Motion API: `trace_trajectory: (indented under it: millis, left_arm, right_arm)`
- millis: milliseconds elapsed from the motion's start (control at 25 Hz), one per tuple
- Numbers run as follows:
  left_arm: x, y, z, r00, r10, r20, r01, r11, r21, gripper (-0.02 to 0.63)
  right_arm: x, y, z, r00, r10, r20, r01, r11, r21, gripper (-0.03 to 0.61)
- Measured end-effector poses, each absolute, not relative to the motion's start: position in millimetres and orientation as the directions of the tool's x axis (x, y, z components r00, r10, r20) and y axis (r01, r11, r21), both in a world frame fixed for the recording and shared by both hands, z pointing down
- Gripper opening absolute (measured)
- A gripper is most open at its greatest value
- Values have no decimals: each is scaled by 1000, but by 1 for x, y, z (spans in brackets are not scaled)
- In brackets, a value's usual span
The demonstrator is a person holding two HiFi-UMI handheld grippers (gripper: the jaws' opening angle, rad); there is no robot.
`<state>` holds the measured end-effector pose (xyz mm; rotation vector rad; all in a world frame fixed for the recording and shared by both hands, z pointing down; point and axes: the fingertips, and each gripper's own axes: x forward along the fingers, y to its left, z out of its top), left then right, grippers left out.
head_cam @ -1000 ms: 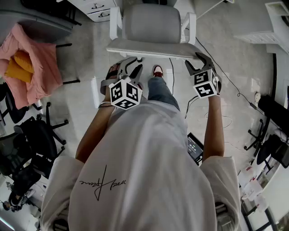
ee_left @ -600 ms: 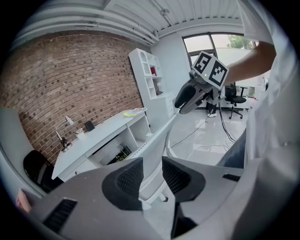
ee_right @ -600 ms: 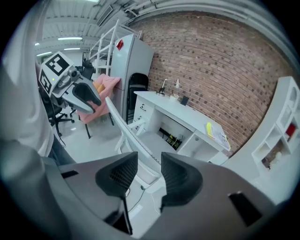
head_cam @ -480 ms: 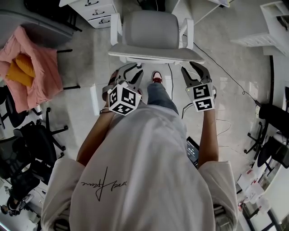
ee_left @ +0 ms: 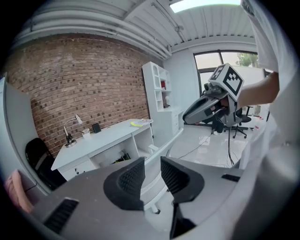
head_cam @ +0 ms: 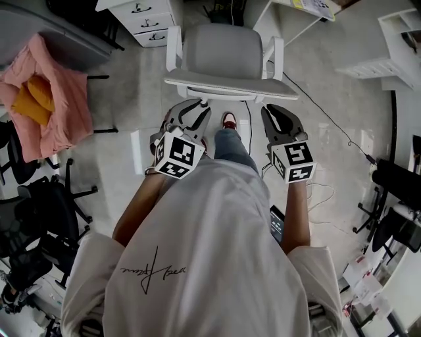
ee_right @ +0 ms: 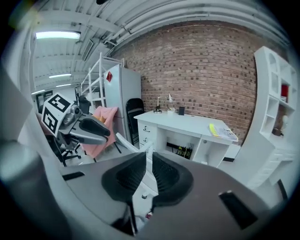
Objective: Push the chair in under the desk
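The grey office chair stands squarely before the white counter, its seat toward the knee space beside the drawer unit. If it needs more pushing, both grippers should press the backrest's top edge evenly, so the chair rolls in straight. The left gripper and right gripper hover just short of that edge, pointing forward and down, forearms reaching out from the waist. Both have just been closing on nothing: the left stands narrow, the right almost together.
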<state>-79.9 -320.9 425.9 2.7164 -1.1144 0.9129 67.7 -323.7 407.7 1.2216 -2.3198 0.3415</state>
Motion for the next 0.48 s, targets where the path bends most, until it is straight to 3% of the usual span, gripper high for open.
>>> trace_trajectory:
  millis: [240,480]
  left_arm:
    - [-79,-314,389,627,-649,431,-726,-687,21,60]
    - [-84,-307,365,636,-672,378,-738,-673,45,29]
  right_arm:
    - [43,-311,379,-521,-717,463,-817,575,-28,42]
    - [26,-298,348,-564,-733,380,-814,572,-106,34]
